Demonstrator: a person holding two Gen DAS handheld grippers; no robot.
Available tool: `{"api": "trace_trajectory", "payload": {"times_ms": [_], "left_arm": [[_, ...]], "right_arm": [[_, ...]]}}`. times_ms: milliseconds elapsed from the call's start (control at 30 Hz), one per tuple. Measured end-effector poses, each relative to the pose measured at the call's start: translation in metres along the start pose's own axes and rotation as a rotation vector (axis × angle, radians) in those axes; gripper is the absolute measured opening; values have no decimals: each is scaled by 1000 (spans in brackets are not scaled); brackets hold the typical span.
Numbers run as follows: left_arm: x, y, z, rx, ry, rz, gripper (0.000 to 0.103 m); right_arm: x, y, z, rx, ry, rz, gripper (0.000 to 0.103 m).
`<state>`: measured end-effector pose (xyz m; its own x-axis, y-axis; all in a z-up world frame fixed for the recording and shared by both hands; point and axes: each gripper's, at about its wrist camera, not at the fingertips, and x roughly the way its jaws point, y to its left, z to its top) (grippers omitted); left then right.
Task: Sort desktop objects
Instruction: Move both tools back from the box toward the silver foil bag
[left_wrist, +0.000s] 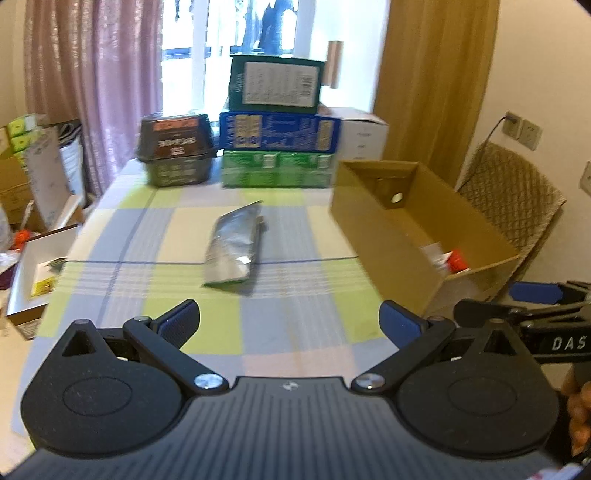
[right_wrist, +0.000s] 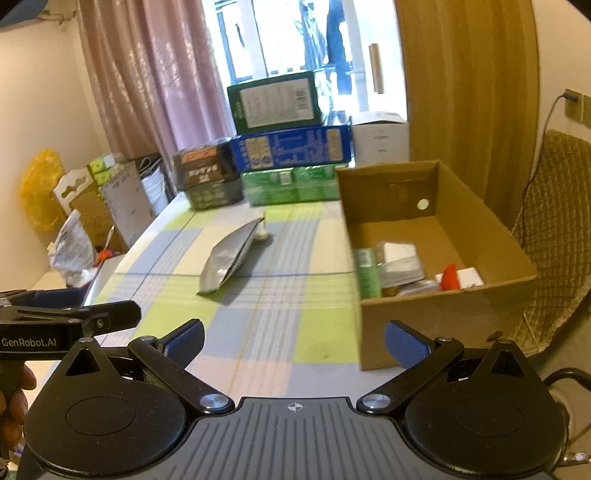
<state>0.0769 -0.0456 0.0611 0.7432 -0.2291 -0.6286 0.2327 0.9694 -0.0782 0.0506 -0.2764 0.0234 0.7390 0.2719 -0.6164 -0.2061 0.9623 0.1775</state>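
Observation:
A silver foil pouch (left_wrist: 233, 248) lies flat in the middle of the checked tablecloth (left_wrist: 140, 229); the right wrist view shows the pouch (right_wrist: 231, 260) too, with a small white object (right_wrist: 262, 233) just behind its far end. An open cardboard box (left_wrist: 424, 236) stands on the table's right side, and inside the box (right_wrist: 436, 236) lie a green packet (right_wrist: 366, 271), a clear plastic pack and a red-and-white item (right_wrist: 451, 277). My left gripper (left_wrist: 290, 325) is open and empty, near the front edge, short of the pouch. My right gripper (right_wrist: 293, 343) is open and empty beside the box's near corner.
Stacked product boxes (left_wrist: 275, 122) and a dark carton (left_wrist: 175, 151) line the table's far edge before a window. A woven chair (left_wrist: 513, 199) stands right of the box. Cartons and bags crowd the floor at left (left_wrist: 40, 258).

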Motion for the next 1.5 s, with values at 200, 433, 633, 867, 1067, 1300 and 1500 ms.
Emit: {"api": "trace_trajectory", "payload": {"times_ms": [200, 433, 633, 867, 1067, 1300, 1500], "left_arm": [[-9, 23, -11, -36, 5, 25, 101], [-11, 38, -16, -55, 10, 53, 101], [-9, 48, -16, -88, 15, 73, 101], [-3, 54, -19, -86, 12, 84, 101], [7, 59, -18, -77, -40, 108, 101], [26, 75, -9, -108, -65, 91, 101], [61, 82, 6, -46, -14, 93, 101]], "right_arm": [[9, 21, -5, -31, 18, 16, 101], [15, 32, -8, -40, 34, 23, 101], [20, 34, -9, -43, 42, 27, 101], [29, 32, -10, -39, 55, 25, 101], [37, 32, -9, -39, 64, 27, 101], [58, 32, -6, -43, 78, 29, 101], [86, 32, -1, -53, 95, 41, 101]]}}
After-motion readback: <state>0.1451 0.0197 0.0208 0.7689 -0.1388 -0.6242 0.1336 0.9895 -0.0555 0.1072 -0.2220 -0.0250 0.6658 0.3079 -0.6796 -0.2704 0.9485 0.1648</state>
